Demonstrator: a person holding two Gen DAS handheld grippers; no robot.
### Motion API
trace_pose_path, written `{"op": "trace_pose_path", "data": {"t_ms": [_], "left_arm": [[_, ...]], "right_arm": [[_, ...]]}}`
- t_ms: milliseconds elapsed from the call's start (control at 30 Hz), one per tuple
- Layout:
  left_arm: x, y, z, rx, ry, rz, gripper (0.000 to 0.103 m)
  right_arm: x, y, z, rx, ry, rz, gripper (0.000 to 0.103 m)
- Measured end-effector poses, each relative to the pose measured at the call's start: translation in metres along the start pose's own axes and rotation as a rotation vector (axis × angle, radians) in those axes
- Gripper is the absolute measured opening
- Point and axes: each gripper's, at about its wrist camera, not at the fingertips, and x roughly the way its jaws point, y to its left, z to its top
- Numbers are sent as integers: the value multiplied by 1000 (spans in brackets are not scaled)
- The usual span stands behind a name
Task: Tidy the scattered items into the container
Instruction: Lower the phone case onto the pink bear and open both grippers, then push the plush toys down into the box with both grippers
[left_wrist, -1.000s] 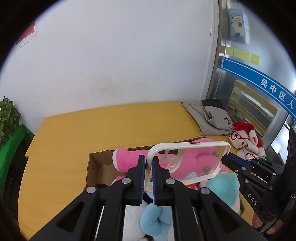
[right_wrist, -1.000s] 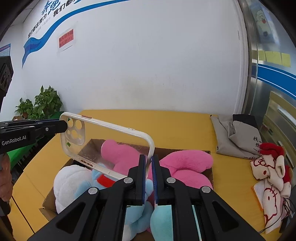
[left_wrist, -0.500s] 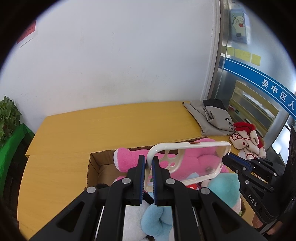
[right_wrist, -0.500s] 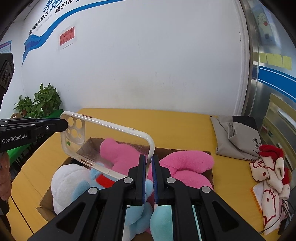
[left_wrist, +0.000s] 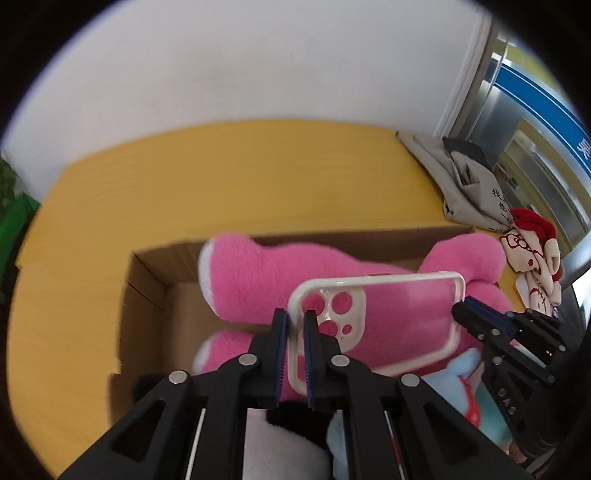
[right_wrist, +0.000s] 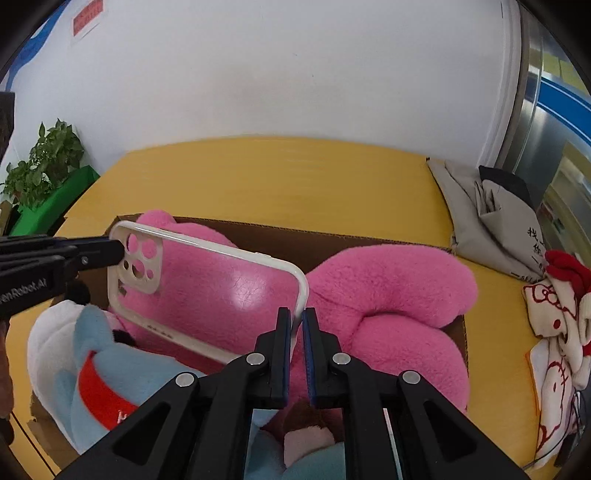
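Both tongs, left (left_wrist: 294, 325) and right (right_wrist: 297, 323), pinch opposite ends of the phone case (right_wrist: 207, 288) to keep it level above the box (right_wrist: 369, 242).

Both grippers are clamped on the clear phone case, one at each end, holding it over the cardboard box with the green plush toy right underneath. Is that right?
One detail is off: the plush toy under the phone case is pink, not green, as the right wrist view shows. The rest stands: the left gripper pinches the camera-cutout end, the right gripper the other end, over the cardboard box.
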Motion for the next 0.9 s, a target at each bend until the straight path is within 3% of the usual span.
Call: {"op": "trace_pose_path", "data": {"t_ms": [100,167,200,233,267,300,367,400,467,567,633,733,900], "left_arm": [[7,11,-12,-34,18,-57,15],[-6,17,-20,-56,-14,-69,15],[-20,18,-26,-60,-52,-64,15],[-35,19,-31,-59,-93,-53,17],[-51,19,-36,-55,-137,-36,19],[-71,18,-45,-53,-189,-16,28],[-113,15,-70,-63,-309,2,61],[-131,14,-84,-72,-365,5,85],[-166,8,-116,-81,-479,22,87],[-193,-1,-159,-38,-529,51,87],[-201,-2,-181,-47,-537,81,87],[-201,6,-212,-92,-508,53,87],[-177,20,-226,-82,-443,75,87]], "right_arm": [[-1,7,-2,-54,15,-43,14],[-10,8,-7,-67,-12,-61,55],[-18,6,-11,-52,-37,-77,66],[-30,3,-15,-27,-66,-80,89],[-42,-1,-21,-1,-96,-69,101],[-55,-3,-26,20,-127,-54,101],[-85,-3,-42,27,-189,-27,102],[-98,-1,-49,21,-211,-20,102],[-123,5,-69,7,-247,-23,103],[-151,18,-101,-47,-268,-43,103],[-159,20,-121,-62,-265,-64,103],[-168,19,-147,-43,-253,-52,103],[-173,17,-181,-29,-244,-47,103]]}}
